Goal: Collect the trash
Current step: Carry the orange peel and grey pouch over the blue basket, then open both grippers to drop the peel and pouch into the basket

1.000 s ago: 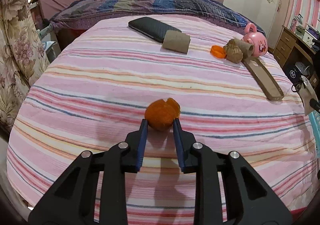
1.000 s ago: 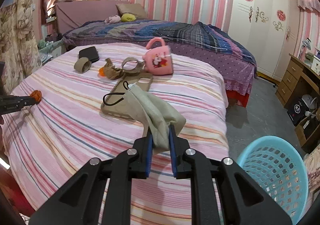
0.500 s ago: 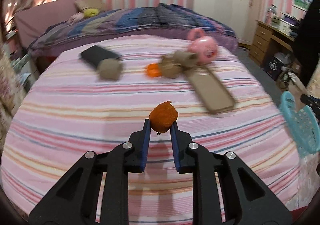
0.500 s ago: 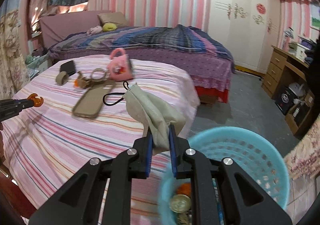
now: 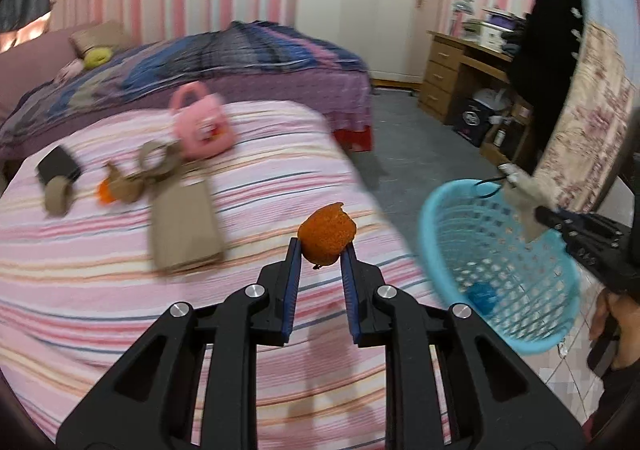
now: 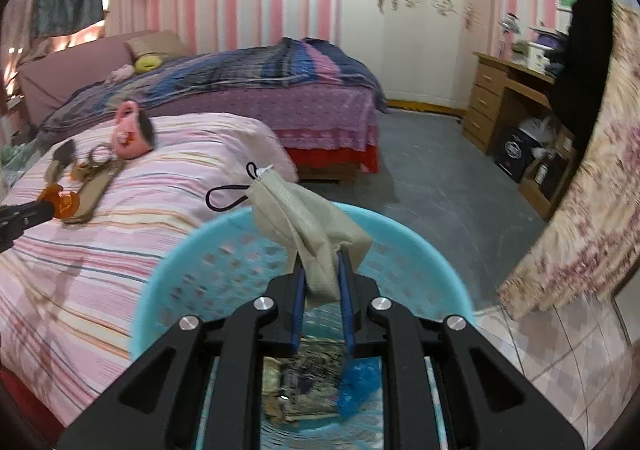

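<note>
Carry-to-bin step, both hands loaded. Your left gripper (image 5: 320,250) is clamped narrow on a piece of orange peel (image 5: 327,236), rough and pitted, curled into a lumpy cup; its jaws have just been closing, with the peel between them, and it hangs above the striped bed (image 5: 100,262), short of the basket (image 5: 500,250). Your right gripper (image 6: 320,270) pinches a beige cloth pouch (image 6: 308,226), soft woven fabric, crumpled, with a black cord loop (image 6: 224,196) trailing off its top; it sits directly over the basket's mouth. The basket is light blue plastic, round, perforated walls, standing on the floor beside the bed; some paper scraps and a blue crumpled bit already lie at its bottom. Next move, as I judge it: part the right jaws to let the pouch drop in, watching that the cord does not catch on a finger or the rim, then bring the left across and release the peel the same way. Left on the bed, well apart from the basket: a pink mug (image 5: 202,126), a flat tan card sleeve (image 5: 184,226), a tape roll (image 5: 58,196), a dark wallet-like case (image 5: 58,166), brown crumpled paper (image 5: 128,186) and another orange scrap (image 5: 105,192). These are blurred; which count as trash you cannot tell for certain.
</note>
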{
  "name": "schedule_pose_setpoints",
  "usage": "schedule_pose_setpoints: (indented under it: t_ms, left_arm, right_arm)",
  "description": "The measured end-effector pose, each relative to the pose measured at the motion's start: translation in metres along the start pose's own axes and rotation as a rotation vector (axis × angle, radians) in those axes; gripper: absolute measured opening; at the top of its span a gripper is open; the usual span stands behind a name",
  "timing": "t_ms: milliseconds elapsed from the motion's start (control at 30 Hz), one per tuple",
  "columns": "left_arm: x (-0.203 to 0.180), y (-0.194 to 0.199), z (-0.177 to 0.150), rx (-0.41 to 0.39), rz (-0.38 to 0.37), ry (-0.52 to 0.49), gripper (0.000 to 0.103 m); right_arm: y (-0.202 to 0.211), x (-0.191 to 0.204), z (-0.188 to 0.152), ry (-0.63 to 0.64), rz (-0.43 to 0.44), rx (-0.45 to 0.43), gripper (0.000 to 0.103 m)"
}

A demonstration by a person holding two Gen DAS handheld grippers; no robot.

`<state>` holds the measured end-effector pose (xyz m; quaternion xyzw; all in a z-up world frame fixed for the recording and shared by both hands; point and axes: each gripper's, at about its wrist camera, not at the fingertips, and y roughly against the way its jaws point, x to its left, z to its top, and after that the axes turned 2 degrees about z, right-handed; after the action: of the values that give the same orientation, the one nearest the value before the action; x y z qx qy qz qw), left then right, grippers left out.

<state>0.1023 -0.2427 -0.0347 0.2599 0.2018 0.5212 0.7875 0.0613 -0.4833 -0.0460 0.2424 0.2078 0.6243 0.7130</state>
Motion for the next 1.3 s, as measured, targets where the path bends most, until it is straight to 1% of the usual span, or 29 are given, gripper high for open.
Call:
schedule_pose_setpoints:
  t_ms: [200,367,433,467,533,600,667,733,767,800,867,933,1000,1100,1133,1167,1200,1300]
  left_arm:
    - [-0.059,-0.015,0.01,-0.008,-0.064,-0.045,0.019]
    - [-0.092,-0.029,0.013,0.001,-0.091,-0.076,0.019]
    - [-0.1,-0.036,0.015,0.008,-0.092,-0.089,0.019]
    - [-0.101,-0.039,0.015,0.013,-0.095,-0.092,0.022]
    - [-0.105,-0.045,0.014,0.022,-0.098,-0.097,0.028]
    - [-0.106,-0.049,0.012,0.022,-0.081,-0.102,0.056]
    - [-0.103,-0.049,0.011,0.012,-0.061,-0.105,0.066]
    - [-0.097,-0.048,0.011,0.008,-0.038,-0.109,0.07]
    - [-0.092,-0.048,0.01,0.004,-0.021,-0.109,0.073]
    - [-0.087,-0.046,0.011,-0.003,-0.01,-0.105,0.076]
    - [-0.077,-0.042,0.011,-0.013,0.005,-0.092,0.08]
    - [-0.064,-0.039,0.011,-0.017,0.022,-0.075,0.081]
    - [-0.049,-0.034,0.011,-0.019,0.043,-0.058,0.083]
    - [-0.031,-0.026,0.012,-0.031,0.076,-0.042,0.086]
    - [-0.022,-0.023,0.012,-0.034,0.087,-0.033,0.086]
    - [-0.012,-0.019,0.012,-0.038,0.1,-0.022,0.087]
    - [-0.006,-0.017,0.013,-0.04,0.108,-0.015,0.088]
    - [0.023,-0.007,0.013,-0.05,0.152,0.013,0.09]
  right_arm:
    - [0.001,-0.039,-0.01,-0.045,-0.015,0.026,0.016]
    - [0.004,-0.063,-0.015,-0.102,-0.015,0.016,0.016]
    - [0.003,-0.064,-0.018,-0.105,-0.018,0.019,0.016]
    - [0.003,-0.064,-0.019,-0.105,-0.02,0.021,0.016]
    - [0.001,-0.062,-0.017,-0.106,-0.021,0.022,0.016]
    - [-0.001,-0.062,-0.017,-0.105,-0.024,0.022,0.016]
    - [-0.001,-0.063,-0.017,-0.105,-0.028,0.024,0.016]
    - [-0.003,-0.062,-0.016,-0.108,-0.031,0.029,0.017]
    - [-0.005,-0.061,-0.017,-0.111,-0.034,0.034,0.019]
    - [-0.005,-0.059,-0.016,-0.111,-0.034,0.035,0.019]
    - [-0.007,-0.059,-0.016,-0.117,-0.027,0.047,0.02]
    - [-0.01,-0.058,-0.014,-0.116,-0.023,0.063,0.031]
    - [-0.012,-0.051,-0.011,-0.096,-0.031,0.067,0.055]
    - [-0.013,-0.041,-0.007,-0.072,-0.045,0.061,0.069]
    - [-0.014,-0.036,-0.006,-0.069,-0.051,0.053,0.072]
    - [-0.013,-0.031,-0.003,-0.064,-0.061,0.042,0.079]
    - [-0.014,-0.028,-0.004,-0.062,-0.063,0.04,0.084]
    - [-0.018,-0.008,0.003,-0.045,-0.073,0.025,0.086]
